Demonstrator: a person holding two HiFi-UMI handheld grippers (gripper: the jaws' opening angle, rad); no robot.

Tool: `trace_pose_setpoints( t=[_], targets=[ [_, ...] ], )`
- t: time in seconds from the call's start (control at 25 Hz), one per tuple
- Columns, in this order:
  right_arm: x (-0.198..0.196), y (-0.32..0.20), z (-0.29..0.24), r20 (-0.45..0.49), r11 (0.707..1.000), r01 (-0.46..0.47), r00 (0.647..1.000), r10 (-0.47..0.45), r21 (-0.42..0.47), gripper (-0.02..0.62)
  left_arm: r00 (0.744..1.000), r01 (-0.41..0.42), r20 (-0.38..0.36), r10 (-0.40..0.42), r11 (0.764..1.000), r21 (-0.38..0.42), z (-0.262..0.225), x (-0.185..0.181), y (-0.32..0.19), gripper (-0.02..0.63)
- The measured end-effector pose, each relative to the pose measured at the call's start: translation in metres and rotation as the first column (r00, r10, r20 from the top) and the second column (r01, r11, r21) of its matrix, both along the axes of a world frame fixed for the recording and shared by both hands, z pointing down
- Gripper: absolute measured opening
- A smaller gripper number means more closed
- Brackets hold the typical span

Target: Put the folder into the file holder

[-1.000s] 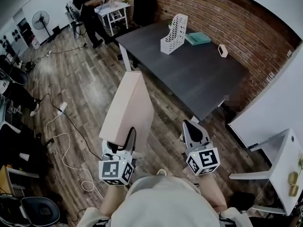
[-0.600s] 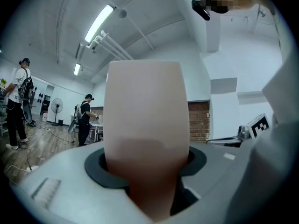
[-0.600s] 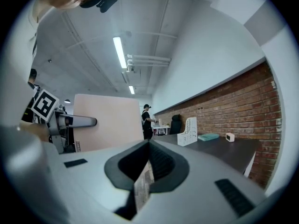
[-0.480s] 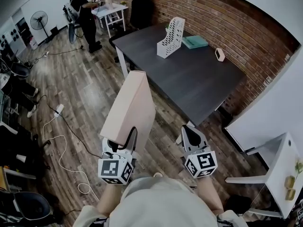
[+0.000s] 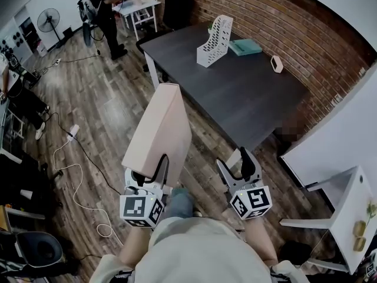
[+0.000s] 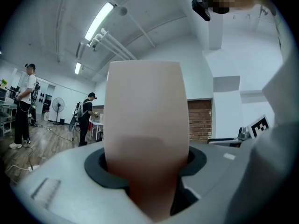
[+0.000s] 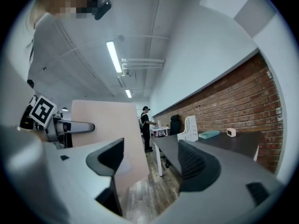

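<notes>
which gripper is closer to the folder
Left. The left gripper is clamped on the folder at its near edge; the right gripper, its jaws just opened with nothing between them, hangs apart beside it.

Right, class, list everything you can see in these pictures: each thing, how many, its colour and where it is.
pale pink flat folder: one, pink, held out ahead in the left gripper
white perforated file holder: one, white, on the dark grey table, far side
teal flat folder: one, teal, on the table beside the holder
small white box: one, white, on the table near the red brick wall
black office chair: one, black, at the table's far end
standing fan: one, dark, far left
left gripper: one, grey, fingers shut on the folder
right gripper: one, grey, fingers have just been opening, nothing between them
</notes>
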State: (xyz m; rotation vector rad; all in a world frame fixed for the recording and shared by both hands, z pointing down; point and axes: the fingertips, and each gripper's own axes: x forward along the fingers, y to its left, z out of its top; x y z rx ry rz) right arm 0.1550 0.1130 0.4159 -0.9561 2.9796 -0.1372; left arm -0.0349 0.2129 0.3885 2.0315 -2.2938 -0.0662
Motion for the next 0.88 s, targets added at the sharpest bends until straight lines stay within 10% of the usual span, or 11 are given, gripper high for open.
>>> trace_pose_setpoints(
  t=[0.88],
  targets=[
    [-0.095,-0.171,0.007,-0.022,0.997,-0.06,0.998,0.059,-0.043,0.407,0.996,-0.09,-0.023,0.09,0.996,0.004,0.005,-0.098,-0.193,0.267]
  ],
)
